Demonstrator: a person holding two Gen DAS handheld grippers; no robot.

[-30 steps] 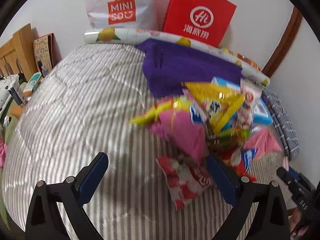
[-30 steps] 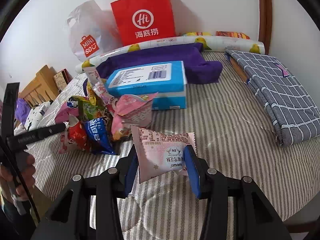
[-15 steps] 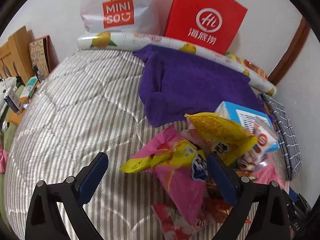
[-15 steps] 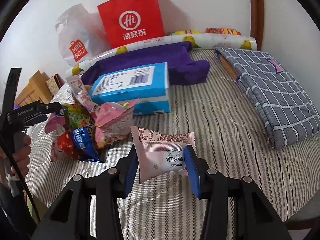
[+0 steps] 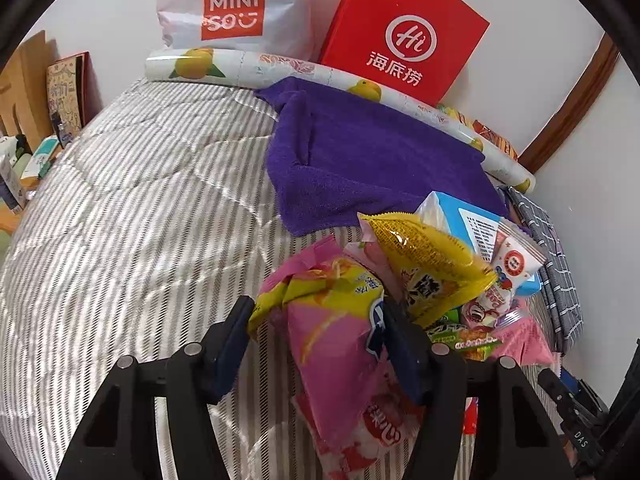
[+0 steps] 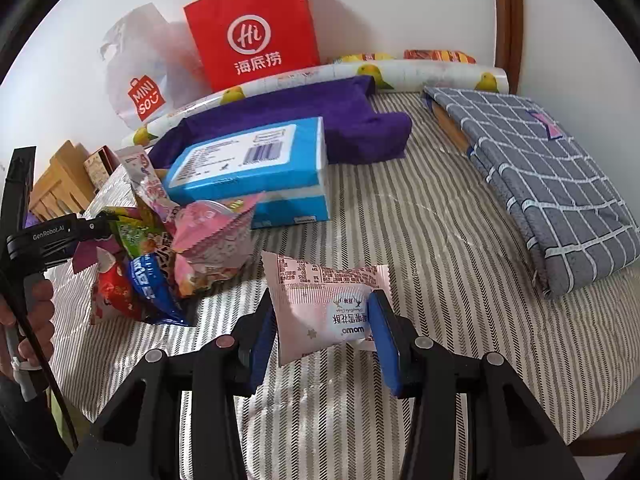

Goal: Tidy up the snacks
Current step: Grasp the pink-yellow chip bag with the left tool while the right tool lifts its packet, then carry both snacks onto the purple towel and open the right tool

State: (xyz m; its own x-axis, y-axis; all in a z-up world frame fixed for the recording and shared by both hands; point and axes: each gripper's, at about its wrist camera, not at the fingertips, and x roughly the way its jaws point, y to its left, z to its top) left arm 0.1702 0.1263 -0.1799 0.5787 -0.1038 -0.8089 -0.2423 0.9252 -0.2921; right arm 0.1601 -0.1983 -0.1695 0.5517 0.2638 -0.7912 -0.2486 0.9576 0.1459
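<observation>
A heap of snack packets (image 6: 168,252) lies on the striped bed, beside a blue tissue pack (image 6: 252,168). My left gripper (image 5: 320,320) is shut on a pink and yellow snack bag (image 5: 336,340) at the near side of the heap; a yellow packet (image 5: 432,268) and a red and white packet (image 5: 516,260) lie just behind it. My right gripper (image 6: 324,328) is shut on a pale pink snack packet (image 6: 324,304), held just above the bed to the right of the heap. The left gripper (image 6: 60,236) also shows at the left edge of the right wrist view.
A purple towel (image 5: 368,160) lies behind the heap. A red paper bag (image 5: 404,36), a white Miniso bag (image 5: 236,8) and a fruit-print roll (image 5: 320,76) stand along the wall. A grey checked folded cloth (image 6: 540,184) lies on the right. A wooden shelf (image 5: 24,92) stands at the left.
My left gripper moved forward into the heap and its fingers closed from wide open onto the pink and yellow bag. My right gripper kept its hold on the pale pink packet and shifted slightly.
</observation>
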